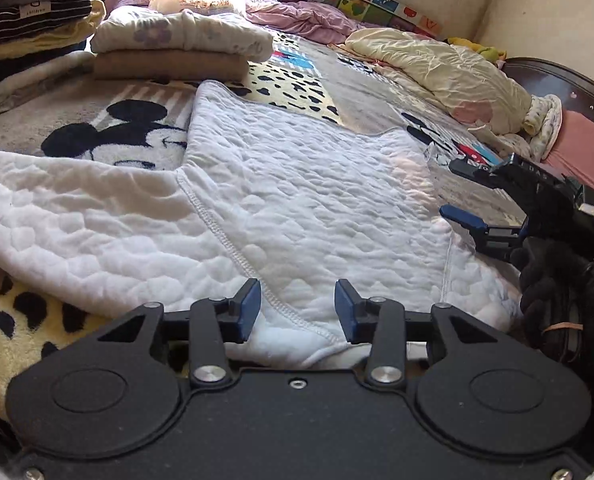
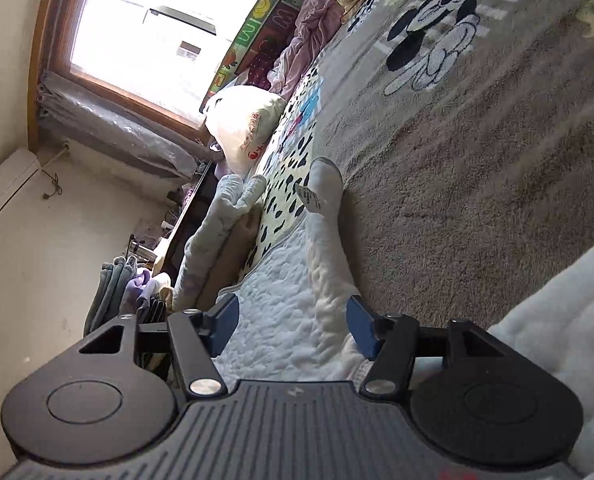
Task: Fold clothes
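Observation:
A white quilted garment (image 1: 281, 200) lies spread on the cartoon-print blanket (image 1: 109, 136). My left gripper (image 1: 297, 312) hovers open over its near hem, a stitched seam running between the blue pads. In the same view my right gripper (image 1: 453, 188) is at the garment's right edge, held by a black-gloved hand (image 1: 557, 292), its fingers apart. The right wrist view is rolled sideways: my right gripper (image 2: 293, 326) is open around a raised fold of the white garment (image 2: 325, 264), which carries a small label (image 2: 311, 198).
Two folded garments (image 1: 177, 44) are stacked at the back of the bed, with a taller pile of folded clothes (image 1: 33, 12) at the far left. A crumpled cream quilt (image 1: 449, 68) and pink bedding (image 1: 297, 16) lie behind. A window (image 2: 145, 36) is beyond the bed.

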Available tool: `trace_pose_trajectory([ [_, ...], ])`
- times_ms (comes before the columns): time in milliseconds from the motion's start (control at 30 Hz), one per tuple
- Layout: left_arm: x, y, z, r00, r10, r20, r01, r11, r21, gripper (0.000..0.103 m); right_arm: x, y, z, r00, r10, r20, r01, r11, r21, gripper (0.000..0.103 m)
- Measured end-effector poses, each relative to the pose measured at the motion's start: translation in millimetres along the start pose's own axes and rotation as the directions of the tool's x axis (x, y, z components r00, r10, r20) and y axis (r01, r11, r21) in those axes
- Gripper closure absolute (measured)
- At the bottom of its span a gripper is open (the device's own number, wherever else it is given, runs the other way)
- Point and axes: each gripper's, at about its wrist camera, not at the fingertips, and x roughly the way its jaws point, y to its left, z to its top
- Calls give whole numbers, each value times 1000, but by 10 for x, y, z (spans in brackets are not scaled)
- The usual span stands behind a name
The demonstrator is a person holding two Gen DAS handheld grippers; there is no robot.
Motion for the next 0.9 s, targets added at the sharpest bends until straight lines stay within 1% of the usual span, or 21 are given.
trace_pose_trajectory([
  [33, -4, 25, 99, 1000, -16, 17, 17, 1000, -15, 63, 9, 16, 34, 1000, 22, 7, -22, 1000, 1, 21],
  [67, 27, 38, 210, 999, -32, 31, 33, 999, -19, 63, 41, 24, 73, 998, 56, 9, -56, 998, 12, 17],
  [100, 63, 49, 321, 998, -46, 44, 47, 999, -20, 63, 98, 39, 116, 996, 83, 8, -83, 996, 14, 16],
  [167, 223, 25, 555, 997, -55, 56, 54, 998, 23, 62, 241, 79, 206, 992, 128, 1, -128, 992, 6, 16],
  [233, 459, 50, 774, 997, -52, 60, 49, 997, 53, 63, 408, 92, 292, 993, 121, -1, -121, 993, -3, 16],
  [300, 722, 112, 986, 997, -54, 60, 50, 997, 66, 63, 561, -19, 399, 998, 61, 4, -61, 998, 31, 18],
  [333, 884, 206, 1070, 998, -41, 44, 39, 998, 50, 63, 604, -98, 433, 1000, 21, 1, -21, 999, 42, 30],
  [367, 1046, 305, 1152, 999, -26, 26, 25, 999, 31, 63, 623, -154, 458, 1000, 0, 0, 0, 999, 42, 35],
  [400, 1212, 443, 1211, 1000, 8, -1, -8, 1000, -11, 62, 634, -196, 479, 1000, -13, 0, 13, 999, 40, 38],
  [433, 1381, 599, 1247, 998, 27, -50, -31, 997, -64, 63, 648, -205, 493, 1000, -19, -6, 19, 999, 28, 37],
  [467, 1508, 760, 1262, 996, 5, -87, -15, 992, -122, 63, 665, -193, 502, 1000, -20, -15, 20, 1000, 11, 37],
  [500, 1535, 895, 1275, 997, -42, -70, 29, 983, -179, 61, 678, -180, 503, 999, -27, -24, 27, 1000, -11, 38],
  [567, 1494, 1039, 1307, 994, -85, -66, 65, 962, -264, 63, 679, -164, 491, 999, -35, -33, 34, 999, -40, 38],
  [600, 1416, 1036, 1303, 995, -79, -53, 62, 965, -256, 63, 665, -145, 490, 999, -30, -35, 29, 998, -52, 36],
  [633, 1297, 998, 1281, 998, -55, -34, 46, 972, -229, 63, 620, -102, 489, 999, -32, -22, 30, 997, -77, 31],
  [667, 1171, 955, 1247, 999, -43, -11, 40, 979, -200, 61, 561, -47, 488, 999, -37, 0, 37, 993, -109, 29],
  [700, 962, 871, 1189, 999, -46, 21, 49, 988, -144, 58, 498, 30, 495, 999, -39, 17, 41, 986, -159, 28],
  [767, 641, 739, 1062, 998, -50, 39, 50, 998, -24, 54, 304, 209, 448, 999, -23, 23, 29, 961, -275, 28],
  [800, 440, 638, 968, 998, -40, 48, 36, 997, 72, 53, 171, 314, 398, 1000, -11, 21, 17, 940, -341, 28],
  [833, 277, 568, 868, 998, -32, 54, 23, 987, 160, 52, 38, 419, 347, 1000, 1, 18, 6, 914, -406, 28],
  [900, 10, 456, 651, 999, -16, 51, -2, 947, 320, 49, -269, 666, 155, 1000, -9, 16, 16, 826, -564, 28],
])
